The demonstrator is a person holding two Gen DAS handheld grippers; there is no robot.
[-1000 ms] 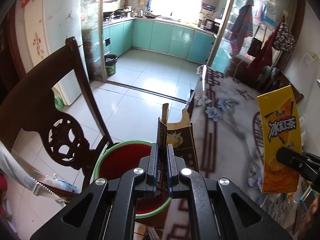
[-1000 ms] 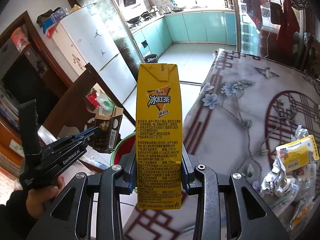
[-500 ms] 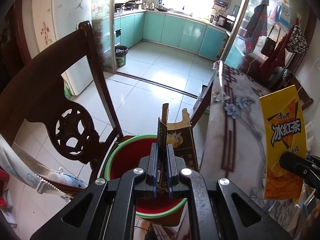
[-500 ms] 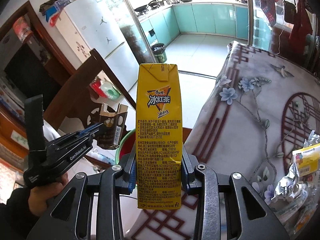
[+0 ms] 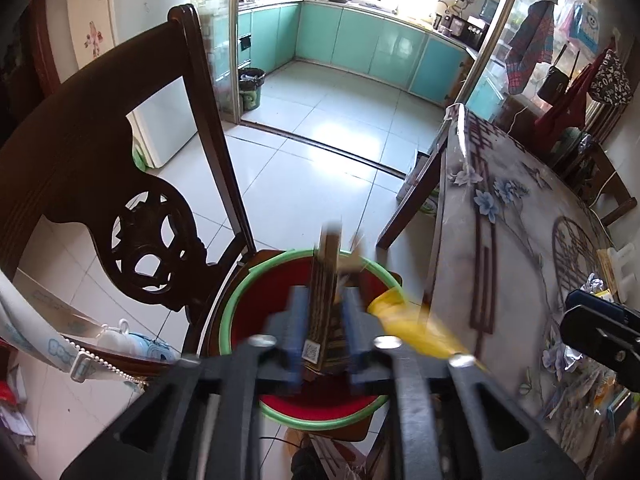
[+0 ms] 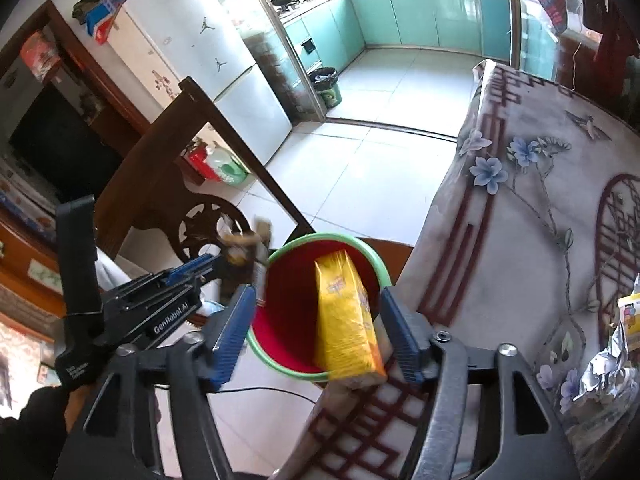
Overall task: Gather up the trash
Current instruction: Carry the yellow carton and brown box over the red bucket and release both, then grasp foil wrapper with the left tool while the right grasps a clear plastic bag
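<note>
A red bucket with a green rim (image 5: 236, 300) (image 6: 372, 258) stands on a chair seat beside the table. My left gripper (image 5: 323, 328) is open over it; a brown carton (image 5: 325, 300) sits blurred between its parted fingers, over the bucket. My right gripper (image 6: 320, 328) is open wide above the bucket. The yellow tea carton (image 6: 344, 320) is loose between its fingers, tilted over the bucket's near rim. It shows blurred in the left wrist view (image 5: 412, 328). The left gripper appears in the right wrist view (image 6: 208, 268).
A dark carved wooden chair back (image 5: 132, 200) rises left of the bucket. The table with a floral cloth (image 6: 520, 220) lies to the right, with foil and wrapper trash (image 6: 608, 356) on it. Tiled floor leads to a kitchen with a small bin (image 5: 251, 88).
Both grippers have opened. The yellow tea carton has left the right fingers and tips toward the bucket. The brown carton is slipping from the left fingers. Both grippers moved over the bucket.
</note>
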